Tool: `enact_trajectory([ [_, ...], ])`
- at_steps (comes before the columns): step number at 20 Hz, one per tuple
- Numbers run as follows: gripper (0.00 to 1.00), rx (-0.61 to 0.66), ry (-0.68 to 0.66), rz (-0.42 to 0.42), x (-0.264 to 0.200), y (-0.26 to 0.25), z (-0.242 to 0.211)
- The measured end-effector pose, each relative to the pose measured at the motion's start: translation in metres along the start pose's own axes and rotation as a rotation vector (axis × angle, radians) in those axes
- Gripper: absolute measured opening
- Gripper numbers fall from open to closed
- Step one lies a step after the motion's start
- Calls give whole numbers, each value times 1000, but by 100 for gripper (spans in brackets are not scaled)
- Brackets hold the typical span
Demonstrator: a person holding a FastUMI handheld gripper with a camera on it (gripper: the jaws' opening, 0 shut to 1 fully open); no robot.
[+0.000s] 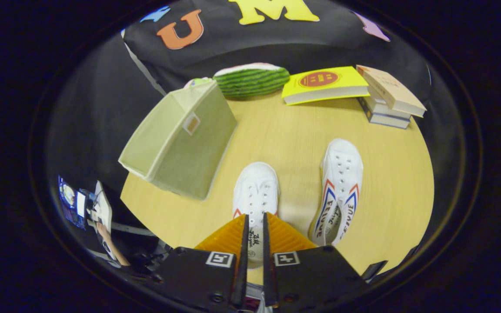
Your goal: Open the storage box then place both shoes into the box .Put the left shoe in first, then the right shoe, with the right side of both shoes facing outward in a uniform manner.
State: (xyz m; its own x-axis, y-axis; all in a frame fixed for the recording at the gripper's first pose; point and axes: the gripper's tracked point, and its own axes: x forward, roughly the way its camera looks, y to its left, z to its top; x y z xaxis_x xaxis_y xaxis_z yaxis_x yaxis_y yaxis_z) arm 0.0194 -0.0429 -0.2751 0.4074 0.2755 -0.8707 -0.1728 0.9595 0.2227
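A: Well, how many shoes are out on the pale wooden round table (pixel 389 191)?

B: Two white canvas lace-up shoes. The left-hand shoe (pixel 255 191) lies just ahead of the gripper (pixel 255 226), toe pointing away, its heel end running in between the fingers. The right-hand shoe (pixel 339 191) lies just beside it to the right, apart from it, with red and blue stripes showing along its sides and its opening tilted toward the camera.

A: And boxes?

B: One: a beige fabric storage box with a small label patch on one face (pixel 181 139), sitting at the left part of the table, farther off than the shoes. It looks tipped, one corner hanging past the near-left table edge. Whether it is open I cannot tell from here.

A: Anything else?

B: One green striped watermelon-shaped plush (pixel 250 80) at the far edge, one yellow book with a red round emblem (pixel 324 84) to its right, and a stack of three more books (pixel 387 102) at the far right.

A: How is the gripper held?

B: It points forward and downward over the near edge of the table. Its fingers stand close together with a narrow gap, and the heel of the left-hand shoe sits in that gap; whether both fingers press on it I cannot tell.
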Motion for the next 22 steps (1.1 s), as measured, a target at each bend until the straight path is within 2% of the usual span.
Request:
enact_trajectory([
  [1,45,-6,37,-13,8,-6,-10],
  [2,58,-9,65,-22,15,-11,-18],
  [3,67,-4,89,-32,19,-16,-23],
  [4,69,0,106,-36,28,-19,-26],
  [5,82,0,133,-37,35,-20,-33],
  [8,85,-50,282,-54,64,-28,-63],
  [9,82,-32,275,-3,64,-17,-59],
  [10,74,-29,249,60,64,-7,-39],
  [12,17,25,214,85,66,-14,-52],
  [13,7,65,184,127,68,-9,-49],
  [14,6,108,148,189,70,-4,-43],
  [16,6,163,60,246,55,4,-25],
  [22,5,222,-94,336,15,24,19],
])
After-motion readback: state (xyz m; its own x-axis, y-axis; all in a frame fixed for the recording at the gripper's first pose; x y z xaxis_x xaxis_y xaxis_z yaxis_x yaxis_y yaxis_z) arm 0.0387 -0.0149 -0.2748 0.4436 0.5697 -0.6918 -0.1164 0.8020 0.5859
